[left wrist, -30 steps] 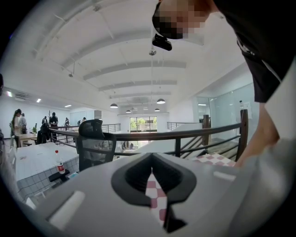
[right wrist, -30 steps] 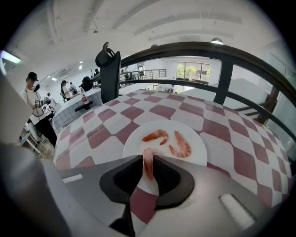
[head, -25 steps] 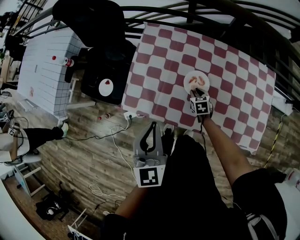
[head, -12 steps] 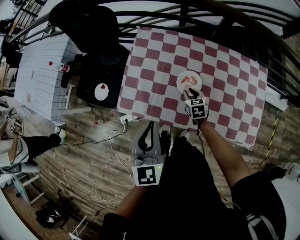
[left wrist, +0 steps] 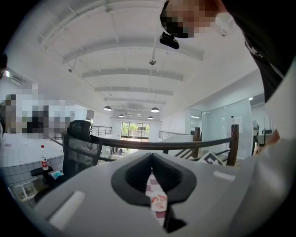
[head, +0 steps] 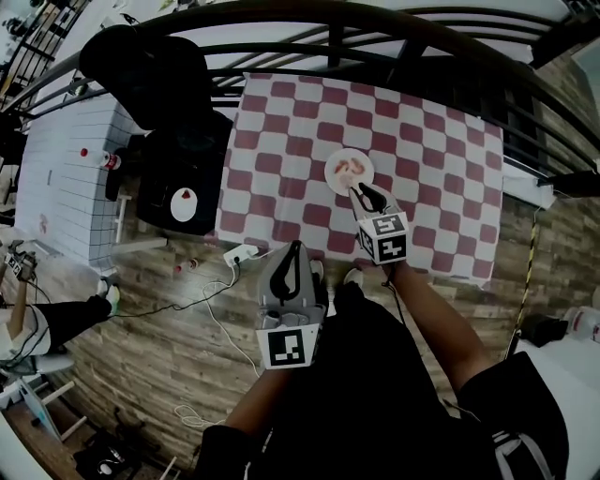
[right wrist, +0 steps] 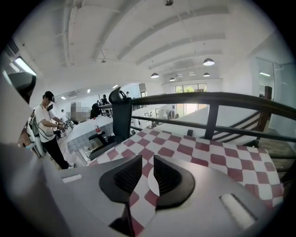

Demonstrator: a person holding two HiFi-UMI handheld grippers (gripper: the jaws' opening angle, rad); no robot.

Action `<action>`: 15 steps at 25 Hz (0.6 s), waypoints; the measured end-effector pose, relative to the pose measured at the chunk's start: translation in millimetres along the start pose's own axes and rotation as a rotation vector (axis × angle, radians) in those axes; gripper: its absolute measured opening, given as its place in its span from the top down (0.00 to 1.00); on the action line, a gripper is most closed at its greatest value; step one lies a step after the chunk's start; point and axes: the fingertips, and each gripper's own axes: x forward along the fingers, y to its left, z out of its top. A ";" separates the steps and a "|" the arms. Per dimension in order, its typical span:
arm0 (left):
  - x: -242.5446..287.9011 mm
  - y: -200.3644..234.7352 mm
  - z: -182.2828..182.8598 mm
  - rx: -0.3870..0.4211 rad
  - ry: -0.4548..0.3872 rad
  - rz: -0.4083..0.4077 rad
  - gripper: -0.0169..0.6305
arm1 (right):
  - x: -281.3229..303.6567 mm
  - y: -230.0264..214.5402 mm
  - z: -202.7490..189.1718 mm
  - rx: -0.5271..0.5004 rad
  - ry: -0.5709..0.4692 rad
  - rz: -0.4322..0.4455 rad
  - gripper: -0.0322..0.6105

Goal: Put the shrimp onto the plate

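A small white plate (head: pixel 334 178) sits on the red-and-white checked tablecloth (head: pixel 422 150), with pink shrimp (head: pixel 349 168) lying on it. My right gripper (head: pixel 366 195) hovers just at the plate's near right rim, jaws apart and closing with nothing between them. In the right gripper view the gripper (right wrist: pixel 148 172) shows cloth and a slice of the plate (right wrist: pixel 153 183) through the gap. My left gripper (head: pixel 293 251) hangs shut over the floor at the table's near edge. Its gripper view (left wrist: pixel 151 170) shows the plate and shrimp (left wrist: pixel 158 201) through a thin slit.
A dark railing (head: pixel 375 28) runs behind the table. To the left stand a black office chair (head: pixel 150 66), a black stool with a white disc (head: pixel 184 202) and a white tiled counter (head: pixel 56 159). A power strip (head: pixel 236 253) and cables lie on the wooden floor. A person (right wrist: pixel 46 127) stands far off.
My right gripper has drawn back slightly from the plate toward the near edge and its jaws have narrowed. The shrimp stay on the plate. The left gripper keeps its pose.
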 end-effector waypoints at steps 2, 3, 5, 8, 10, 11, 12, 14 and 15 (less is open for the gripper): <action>1.7 -6.7 6.5 -0.001 -0.021 -0.017 0.96 | -20.2 -0.6 16.1 -0.018 -0.051 -0.015 0.84; 2.9 -10.5 11.3 0.002 -0.041 -0.027 0.96 | -30.9 -1.3 24.3 -0.031 -0.079 -0.024 0.85; 4.8 -19.0 15.1 0.004 -0.059 -0.049 0.96 | -52.2 -4.0 38.6 -0.050 -0.132 -0.046 0.89; 9.5 -31.9 15.0 -0.003 -0.059 -0.078 0.96 | -80.1 -10.2 54.7 -0.045 -0.198 -0.079 0.94; 13.7 -39.3 17.4 -0.023 -0.060 -0.093 0.96 | -97.2 -14.1 62.4 -0.031 -0.235 -0.102 0.95; 14.6 -43.5 18.2 -0.029 -0.059 -0.103 0.96 | -106.1 -15.0 64.6 -0.021 -0.250 -0.110 0.95; 14.9 -48.3 18.1 -0.031 -0.055 -0.116 0.96 | -115.0 -15.2 66.2 -0.012 -0.264 -0.116 0.95; 15.0 -59.1 17.8 -0.025 -0.051 -0.150 0.96 | -131.9 -13.8 68.6 -0.008 -0.290 -0.127 0.95; 15.2 -64.4 19.1 -0.022 -0.064 -0.170 0.96 | -139.6 -12.5 69.3 -0.013 -0.302 -0.134 0.95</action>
